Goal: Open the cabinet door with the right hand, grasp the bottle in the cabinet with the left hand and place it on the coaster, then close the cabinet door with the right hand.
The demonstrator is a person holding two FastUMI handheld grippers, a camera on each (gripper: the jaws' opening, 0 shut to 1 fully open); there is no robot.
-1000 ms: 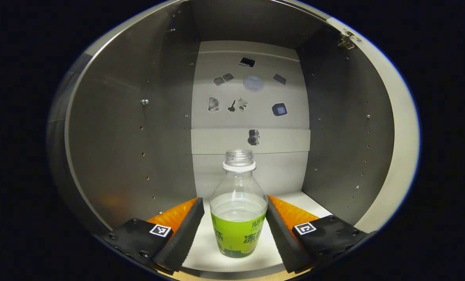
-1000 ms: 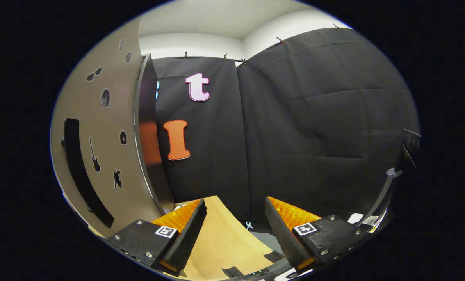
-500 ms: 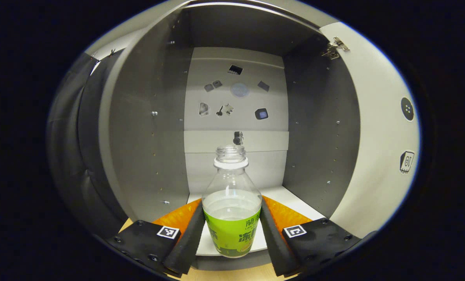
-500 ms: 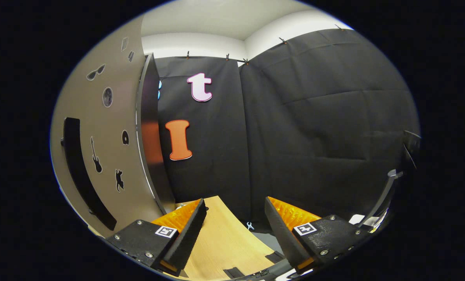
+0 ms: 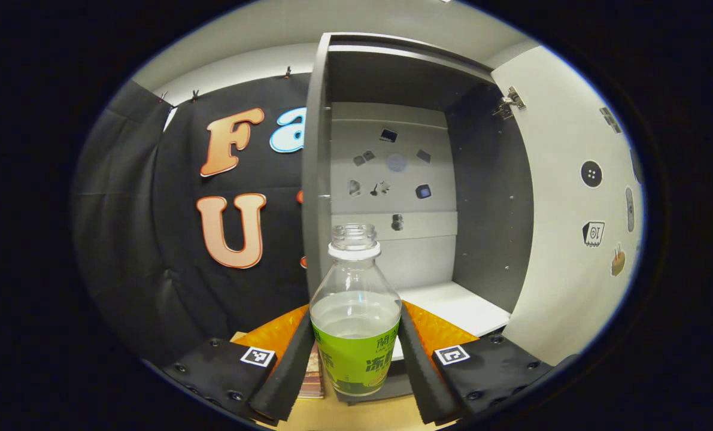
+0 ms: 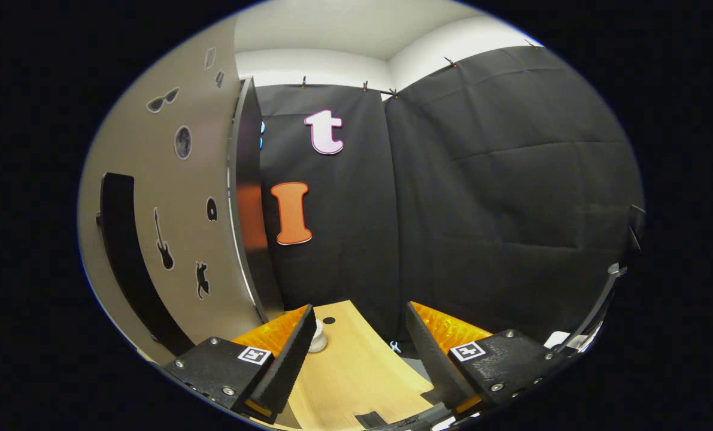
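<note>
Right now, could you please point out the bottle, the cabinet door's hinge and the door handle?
bottle (image 5: 355,353): left gripper view, green label.
hinge (image 5: 507,105): left gripper view, metal bracket.
door handle (image 6: 130,251): right gripper view, mid bar.

— What did we have between our left jaws?

— The bottle (image 5: 355,326) stood upright between them, with a finger against each side. Beyond it sat the cabinet (image 5: 491,197), its floor shelf (image 5: 452,305) behind the bottle and a little to the right. The cabinet door (image 5: 572,239) swung out to the right of the jaws.

— And to the left?

— The cabinet's side wall rose just behind the bottle's left shoulder.

— What about our right jaws?

— They stood apart over the table (image 6: 350,371). The door (image 6: 170,239) with its handle (image 6: 130,251) lay to their left, and a small knob-like thing (image 6: 318,338) sat on the table just beyond the left finger.
</note>
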